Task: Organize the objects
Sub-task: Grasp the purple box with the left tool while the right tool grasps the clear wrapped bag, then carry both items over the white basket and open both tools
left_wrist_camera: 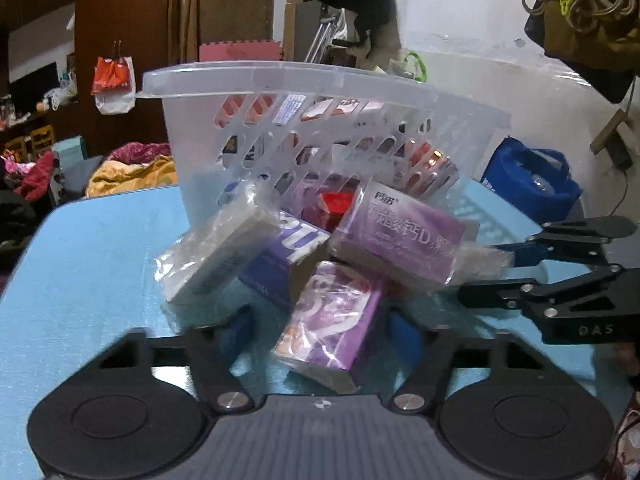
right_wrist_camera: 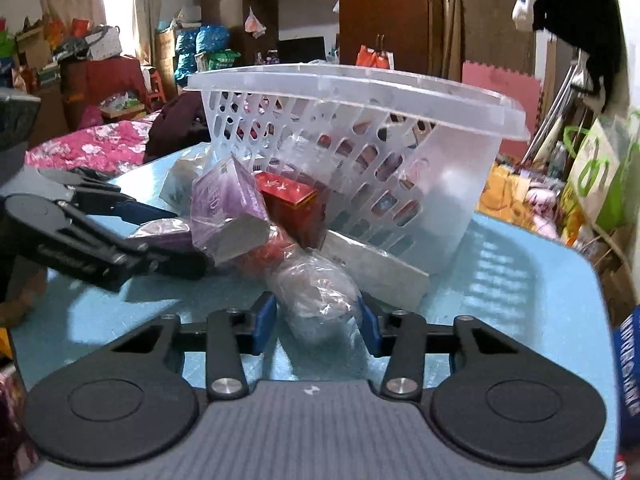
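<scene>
A translucent plastic basket (left_wrist_camera: pixel 280 80) with several boxes inside stands on the blue table (left_wrist_camera: pixel 92 256). In front of it lies a pile of wrapped boxes. My left gripper (left_wrist_camera: pixel 320 332) has its jaws around a purple patterned box (left_wrist_camera: pixel 332 324), with the fingers (left_wrist_camera: pixel 240 328) close to its sides. Behind it lie a grey wrapped box (left_wrist_camera: pixel 220 248), a blue-purple box (left_wrist_camera: pixel 284 260) and a purple box with Chinese print (left_wrist_camera: pixel 400 236). My right gripper (right_wrist_camera: pixel 318 320) has its jaws around a clear-wrapped packet (right_wrist_camera: pixel 316 292). A red box (right_wrist_camera: pixel 292 200) leans on the basket (right_wrist_camera: pixel 460 184).
The right gripper shows at the right of the left wrist view (left_wrist_camera: pixel 560 276); the left gripper shows at the left of the right wrist view (right_wrist_camera: pixel 100 236). A flat white box (right_wrist_camera: pixel 376 264) lies by the basket. A blue bag (left_wrist_camera: pixel 532 184) sits beyond the table's right edge.
</scene>
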Demonstrator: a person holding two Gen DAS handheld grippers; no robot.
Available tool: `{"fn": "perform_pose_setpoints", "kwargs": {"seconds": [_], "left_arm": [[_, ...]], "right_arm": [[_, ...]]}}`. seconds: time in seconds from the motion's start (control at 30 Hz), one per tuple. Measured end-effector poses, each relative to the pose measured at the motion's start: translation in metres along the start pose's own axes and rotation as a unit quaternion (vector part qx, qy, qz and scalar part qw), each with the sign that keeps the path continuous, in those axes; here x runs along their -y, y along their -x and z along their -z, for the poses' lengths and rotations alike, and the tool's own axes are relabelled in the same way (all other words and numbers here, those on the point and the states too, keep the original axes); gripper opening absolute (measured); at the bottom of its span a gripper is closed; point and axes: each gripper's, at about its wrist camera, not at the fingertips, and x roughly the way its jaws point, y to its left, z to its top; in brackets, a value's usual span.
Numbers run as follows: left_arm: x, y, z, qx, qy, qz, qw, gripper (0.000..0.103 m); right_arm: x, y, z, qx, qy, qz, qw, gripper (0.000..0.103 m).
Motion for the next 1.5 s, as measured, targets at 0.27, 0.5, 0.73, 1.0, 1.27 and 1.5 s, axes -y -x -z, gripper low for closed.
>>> {"fn": "perform_pose_setpoints", "kwargs": {"seconds": [0.27,0.5,0.73,1.0,1.27,1.5], "left_arm": [[-0.004,0.036,0.014,0.073,0.008,0.012,0.9972,0.051],[-0.021,0.066,0.031,0.116,0.056,0.022,0.9914,0.051],[-0.02,0.065,0.034,0.128,0.055,0.028,0.9898,0.051],[-0.014,0.085,0.015,0.153,0.05,0.076,0.9841,0.051],[-0.018,0.079,-0.095,0.185,0.065,0.055,0.979,0.051],[-0.023,0.016,-0.154,0.111,0.083,-0.011,0.9903,0.051]], "right_arm": [[-0.001,0.012,-0.002,0.04,-0.003,0.007,0.999,0.047],[-0.003,0.026,0.007,0.072,-0.019,0.009,0.997,0.046],[-0.002,0.029,0.012,0.087,-0.031,0.004,0.996,0.046],[-0.003,0.058,-0.008,0.134,-0.028,0.009,0.99,0.046],[0.011,0.061,-0.094,0.146,0.004,0.067,0.987,0.046],[0.041,0.008,-0.135,0.101,-0.026,0.089,0.991,0.047]]}}
